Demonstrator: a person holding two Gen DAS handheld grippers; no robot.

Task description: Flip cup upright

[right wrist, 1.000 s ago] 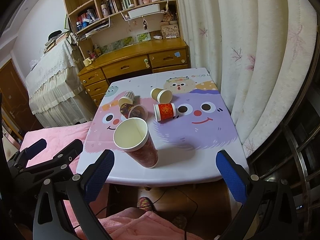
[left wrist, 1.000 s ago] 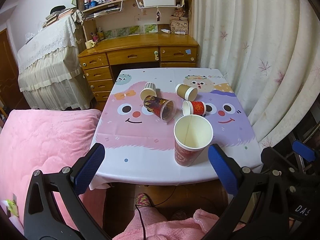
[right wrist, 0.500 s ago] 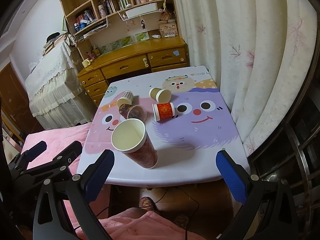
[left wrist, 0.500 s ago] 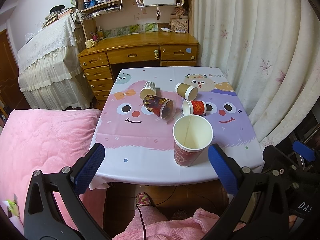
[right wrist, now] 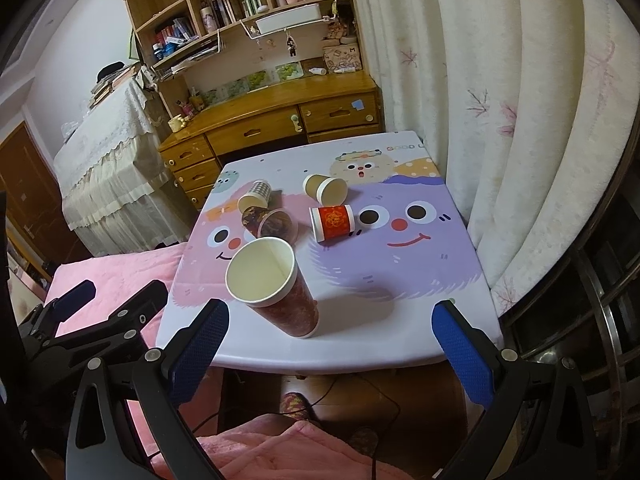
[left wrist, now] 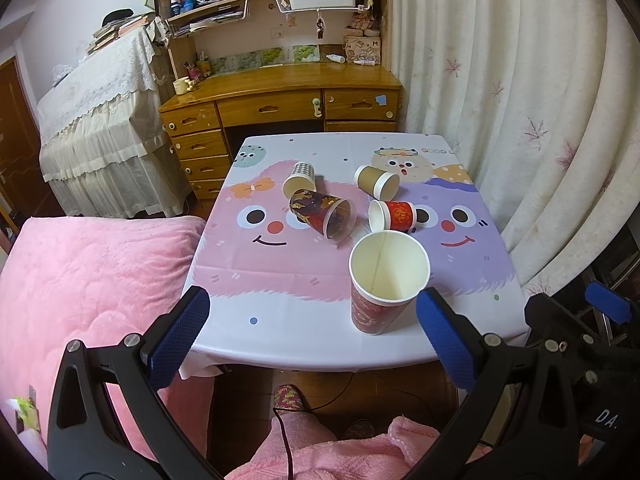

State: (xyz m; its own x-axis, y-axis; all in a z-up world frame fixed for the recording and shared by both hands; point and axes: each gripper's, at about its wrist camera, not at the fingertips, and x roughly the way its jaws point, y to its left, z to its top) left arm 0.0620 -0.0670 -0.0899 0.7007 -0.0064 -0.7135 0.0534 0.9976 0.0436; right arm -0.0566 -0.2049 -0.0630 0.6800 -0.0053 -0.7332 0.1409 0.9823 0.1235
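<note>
Red-printed paper cup with a cream inside (left wrist: 386, 276): upright, mouth up, base flat on the cartoon-face tablecloth of the small table (left wrist: 280, 308), toward the near right part, not far from the near edge. Same stance and about the same spot as a second ago; only a slight drift of both views. Judged: flip of this cup done, release complete.

Left gripper (left wrist: 312, 312): blue pads spread wide, nothing between them, held short of the table's near edge, cup just inside the right pad's line but apart from it. Right gripper (right wrist: 330, 320): likewise wide open and empty, cup toward its left pad, no contact.

Still on their sides, farther in:
- dark patterned cup (left wrist: 322, 214), mouth toward the near right
- small red cup with white rim (left wrist: 396, 216), just beyond the upright one
- brown paper cup (left wrist: 376, 180), far right of the cluster
- checked cup (left wrist: 300, 176), far left, touching or almost touching the dark one; cannot tell which

Likely next work among these, if the task covers them all.

Edges and room: open cloth on the near left and the right of the table. Upright cup between the grippers and the cluster, so a knock-over risk on any straight reach. Cream curtain (left wrist: 520, 120) close along the right edge; pink bedding (left wrist: 88, 280) against the left.
</note>
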